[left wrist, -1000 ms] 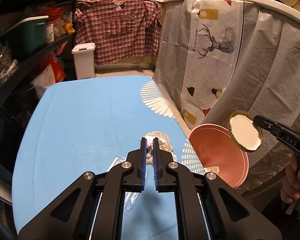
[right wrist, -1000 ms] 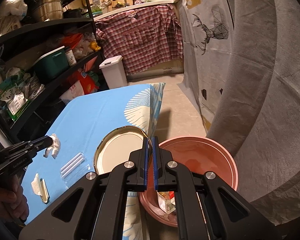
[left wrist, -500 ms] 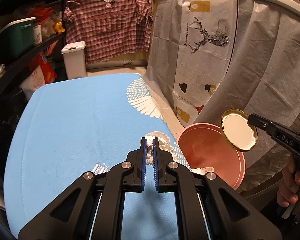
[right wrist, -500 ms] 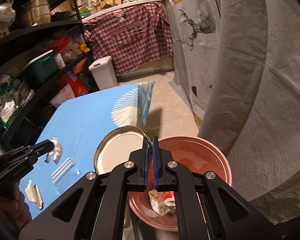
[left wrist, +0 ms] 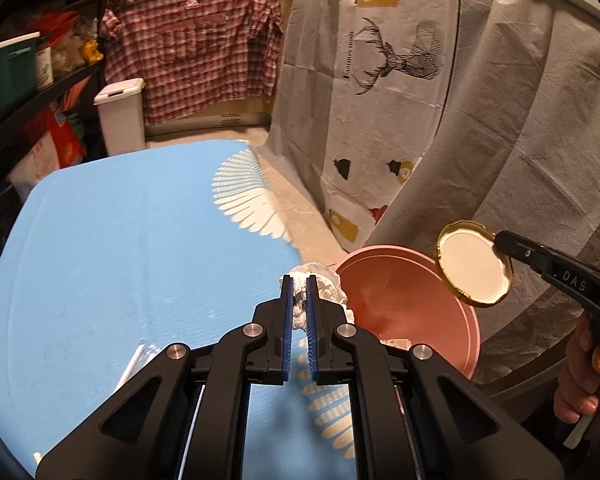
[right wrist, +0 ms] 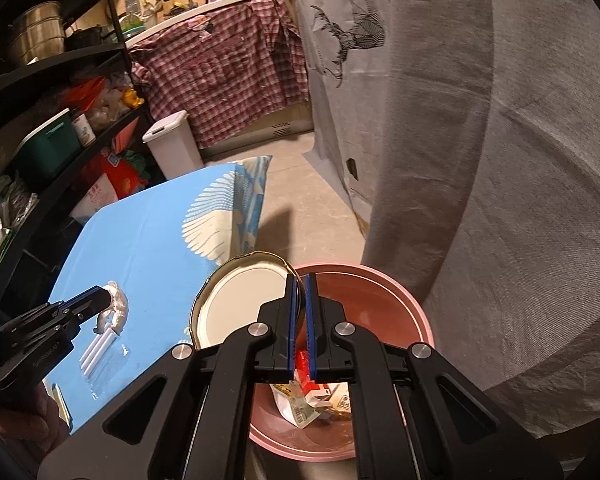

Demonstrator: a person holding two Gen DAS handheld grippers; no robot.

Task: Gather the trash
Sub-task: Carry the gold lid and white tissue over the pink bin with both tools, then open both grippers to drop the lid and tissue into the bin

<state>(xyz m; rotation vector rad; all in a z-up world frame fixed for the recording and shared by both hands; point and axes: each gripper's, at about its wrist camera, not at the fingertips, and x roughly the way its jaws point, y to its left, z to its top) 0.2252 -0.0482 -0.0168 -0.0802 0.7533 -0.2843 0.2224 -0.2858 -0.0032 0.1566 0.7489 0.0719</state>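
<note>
My left gripper [left wrist: 299, 284] is shut on a crumpled white tissue [left wrist: 324, 286], held over the right edge of the blue table [left wrist: 120, 260], close to the pink bin [left wrist: 404, 304]. The same gripper [right wrist: 106, 300] and tissue [right wrist: 118, 308] show at the left of the right wrist view. My right gripper [right wrist: 299, 284] is shut on the rim of a gold jar lid [right wrist: 244, 304] with a white inside, held over the left rim of the pink bin [right wrist: 380, 300]. The lid [left wrist: 474, 262] hangs above the bin's right side in the left wrist view.
Wrappers and a red carton [right wrist: 312, 388] lie in the bin. A clear packet of white sticks [right wrist: 100, 352] lies on the table. A white pedal bin [left wrist: 122, 116] and dark shelves [right wrist: 52, 120] stand behind; grey sheeting [left wrist: 500, 140] hangs on the right.
Both grippers have moved toward the pink bin. The tissue has gone from over the table to its right edge, and the lid sits further over the bin.
</note>
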